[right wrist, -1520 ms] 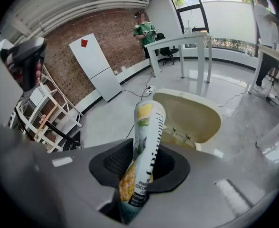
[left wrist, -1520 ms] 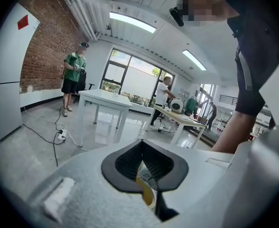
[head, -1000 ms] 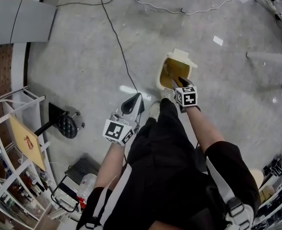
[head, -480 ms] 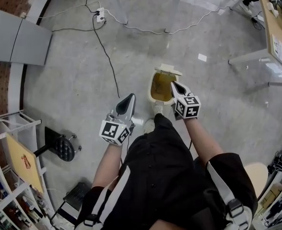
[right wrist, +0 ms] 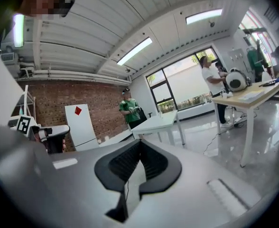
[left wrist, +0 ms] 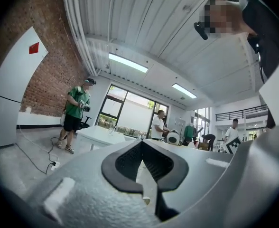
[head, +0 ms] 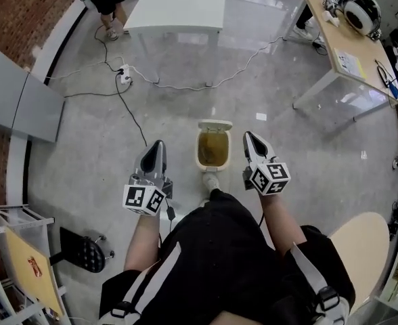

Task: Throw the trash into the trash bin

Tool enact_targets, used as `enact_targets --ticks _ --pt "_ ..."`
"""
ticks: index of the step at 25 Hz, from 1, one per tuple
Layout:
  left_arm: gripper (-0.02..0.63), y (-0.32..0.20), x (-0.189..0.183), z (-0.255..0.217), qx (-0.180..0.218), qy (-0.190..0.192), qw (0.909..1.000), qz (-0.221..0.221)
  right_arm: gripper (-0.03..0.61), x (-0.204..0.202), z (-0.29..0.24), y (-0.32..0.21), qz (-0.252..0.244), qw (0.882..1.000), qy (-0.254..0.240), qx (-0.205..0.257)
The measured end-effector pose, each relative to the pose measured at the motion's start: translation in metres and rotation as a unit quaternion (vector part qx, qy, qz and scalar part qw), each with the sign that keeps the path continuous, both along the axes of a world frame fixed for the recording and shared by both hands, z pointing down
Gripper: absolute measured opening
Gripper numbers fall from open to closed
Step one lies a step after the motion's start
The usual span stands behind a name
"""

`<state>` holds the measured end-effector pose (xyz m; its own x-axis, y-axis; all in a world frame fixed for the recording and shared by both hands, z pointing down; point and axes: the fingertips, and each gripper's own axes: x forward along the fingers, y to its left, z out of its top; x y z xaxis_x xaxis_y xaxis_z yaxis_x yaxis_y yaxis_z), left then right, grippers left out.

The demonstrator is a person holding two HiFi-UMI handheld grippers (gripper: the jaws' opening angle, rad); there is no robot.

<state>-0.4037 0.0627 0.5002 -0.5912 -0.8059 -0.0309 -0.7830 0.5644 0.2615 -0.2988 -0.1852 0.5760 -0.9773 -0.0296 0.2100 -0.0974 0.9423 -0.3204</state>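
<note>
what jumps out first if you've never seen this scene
An open cream trash bin stands on the grey floor just ahead of the person's foot. The left gripper and right gripper flank it, both shut and empty. A white table stands farther off.

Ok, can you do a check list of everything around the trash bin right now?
Surface: grey concrete floor, shiny.
Job's things: trash bin stands open by the person's foot, lid tipped back; no trash seen outside it.
Clutter: black stool and shelf at lower left.
Grippers: left gripper and right gripper both shut and empty, one each side of the bin.
Cables: power strip with a black cable and a white cable across the floor.
Surroundings: white table, wooden desk, brick wall.
</note>
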Motion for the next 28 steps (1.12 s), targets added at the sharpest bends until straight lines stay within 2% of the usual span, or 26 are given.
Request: enact_targets --ticks 10,16,19,25,28 --pt "0.002 -0.037 0.036 -0.027 0.027 -0.032 0.9956 0.084 0.006 0.109 -0.068 -0.013 0.075 0.992 -0.059 0.088" --pt "0.003 -0.090 0.067 -0.046 0.036 -0.050 0.9887 0.136 0.006 0.164 -0.095 -0.055 0.130 0.982 -0.088 0.107" --pt "0.003 -0.112 0.076 -0.050 0.042 -0.051 0.9868 0.148 0.006 0.185 -0.101 -0.074 0.150 0.978 -0.099 0.106" --pt "0.002 -0.143 0.113 -0.047 0.036 -0.046 0.9822 0.178 0.006 0.255 -0.108 -0.103 0.180 0.971 -0.087 0.127" --pt "0.003 -0.156 0.134 -0.042 0.026 -0.046 0.9803 0.190 0.006 0.291 -0.098 -0.123 0.207 0.968 -0.070 0.120"
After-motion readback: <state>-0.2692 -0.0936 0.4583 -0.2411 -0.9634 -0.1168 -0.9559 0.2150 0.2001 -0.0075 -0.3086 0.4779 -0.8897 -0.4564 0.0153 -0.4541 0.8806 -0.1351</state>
